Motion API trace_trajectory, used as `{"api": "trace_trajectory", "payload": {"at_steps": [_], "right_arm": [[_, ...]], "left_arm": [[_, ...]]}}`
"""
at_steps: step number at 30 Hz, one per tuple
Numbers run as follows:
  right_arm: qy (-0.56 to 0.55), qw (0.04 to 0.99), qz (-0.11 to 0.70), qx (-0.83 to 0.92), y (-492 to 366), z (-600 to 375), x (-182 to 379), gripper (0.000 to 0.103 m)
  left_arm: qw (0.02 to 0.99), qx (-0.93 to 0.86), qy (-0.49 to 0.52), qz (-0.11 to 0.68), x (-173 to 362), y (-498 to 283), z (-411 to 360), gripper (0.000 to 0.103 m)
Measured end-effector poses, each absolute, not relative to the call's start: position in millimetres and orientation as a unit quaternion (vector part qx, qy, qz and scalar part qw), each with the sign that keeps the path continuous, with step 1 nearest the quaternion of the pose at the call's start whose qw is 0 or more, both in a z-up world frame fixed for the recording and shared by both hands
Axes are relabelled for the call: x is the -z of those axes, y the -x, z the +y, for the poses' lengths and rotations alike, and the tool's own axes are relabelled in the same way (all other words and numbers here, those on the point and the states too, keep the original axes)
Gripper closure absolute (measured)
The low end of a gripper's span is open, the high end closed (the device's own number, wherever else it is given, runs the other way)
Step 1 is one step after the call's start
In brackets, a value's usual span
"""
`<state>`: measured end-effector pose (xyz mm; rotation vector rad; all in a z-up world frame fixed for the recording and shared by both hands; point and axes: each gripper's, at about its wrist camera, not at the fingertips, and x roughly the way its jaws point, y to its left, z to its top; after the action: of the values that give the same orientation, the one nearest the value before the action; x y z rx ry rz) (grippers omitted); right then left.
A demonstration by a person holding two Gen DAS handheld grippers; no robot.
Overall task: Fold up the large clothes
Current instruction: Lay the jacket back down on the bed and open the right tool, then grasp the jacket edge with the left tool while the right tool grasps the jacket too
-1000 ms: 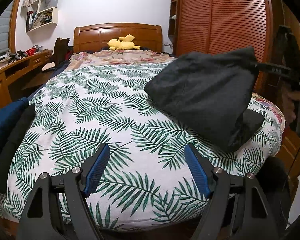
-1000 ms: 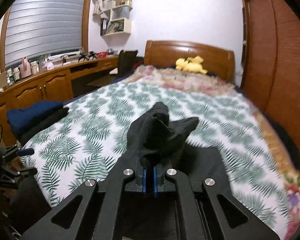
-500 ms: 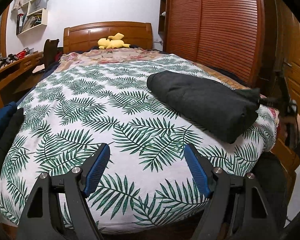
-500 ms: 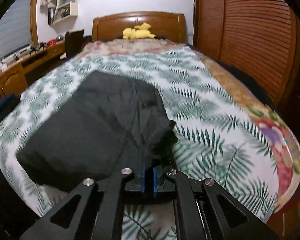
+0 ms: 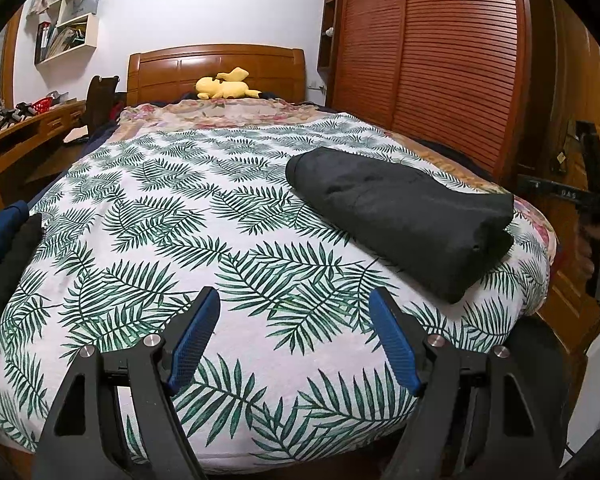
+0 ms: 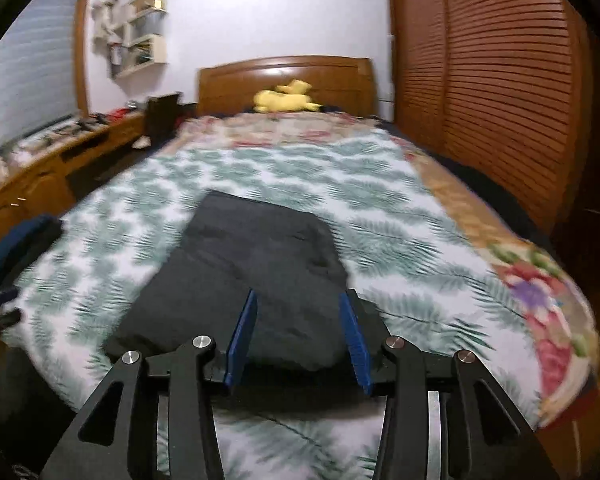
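A black garment, folded into a thick rectangle, lies flat on the right side of the leaf-print bedspread. In the right wrist view the same garment fills the middle. My right gripper sits at its near edge with jaws opening. The cloth's edge lies between the blue pads, which do not press on it. My left gripper hangs open over the foot of the bed, left of the garment, with nothing between its fingers.
A stack of folded dark blue and black clothes lies at the bed's left edge. A yellow plush toy rests by the wooden headboard. Slatted wardrobe doors run along the right, a wooden desk along the left.
My right gripper carried the pinched black garment down until it lay flat on the bed, then its shut jaws parted and let the cloth go. The left gripper stayed open.
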<state>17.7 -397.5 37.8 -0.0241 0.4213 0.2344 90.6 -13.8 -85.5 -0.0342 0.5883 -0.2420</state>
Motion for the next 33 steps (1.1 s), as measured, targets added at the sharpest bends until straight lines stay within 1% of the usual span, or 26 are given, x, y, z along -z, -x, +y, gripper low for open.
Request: {"api": "trace_trajectory", "payload": {"at_steps": [7, 11, 12, 14, 16, 22, 29, 33], "right_arm": [[0.042, 0.955, 0.234, -0.179, -34.7, -350.4, -27.4, 0.058], [0.066, 0.94, 0.27, -0.199, -51.0, -332.8, -2.5, 0.058], [0.074, 0.937, 0.281, -0.193, -56.2, -331.0, 5.3, 0.054], [0.082, 0.93, 0.307, -0.185, -63.5, -328.7, 20.1, 0.054], [0.075, 0.931, 0.304, -0.188, -63.0, -333.7, 27.4, 0.054], [0.065, 0.937, 0.296, -0.175, -51.0, -354.2, 16.4, 0.054], [0.064, 0.949, 0.302, -0.062, -34.8, -401.0, -3.5, 0.053], [0.037, 0.95, 0.309, -0.035, -41.7, -425.6, -6.0, 0.048]], "left_arm": [[0.949, 0.126, -0.004, 0.287, 84.6, -105.4, -24.8, 0.025], [0.949, 0.136, -0.019, 0.285, 84.2, -125.7, -33.9, 0.025], [0.948, 0.139, -0.021, 0.285, 84.2, -132.7, -36.4, 0.025], [0.947, 0.143, -0.028, 0.285, 84.9, -145.9, -41.8, 0.025], [0.947, 0.149, -0.036, 0.283, 86.2, -159.6, -48.6, 0.025], [0.941, 0.177, -0.049, 0.285, 91.5, -205.5, -69.0, 0.025], [0.935, 0.211, -0.059, 0.277, 86.0, -260.8, -95.1, 0.025], [0.93, 0.228, -0.07, 0.28, 87.9, -288.9, -110.5, 0.025]]}}
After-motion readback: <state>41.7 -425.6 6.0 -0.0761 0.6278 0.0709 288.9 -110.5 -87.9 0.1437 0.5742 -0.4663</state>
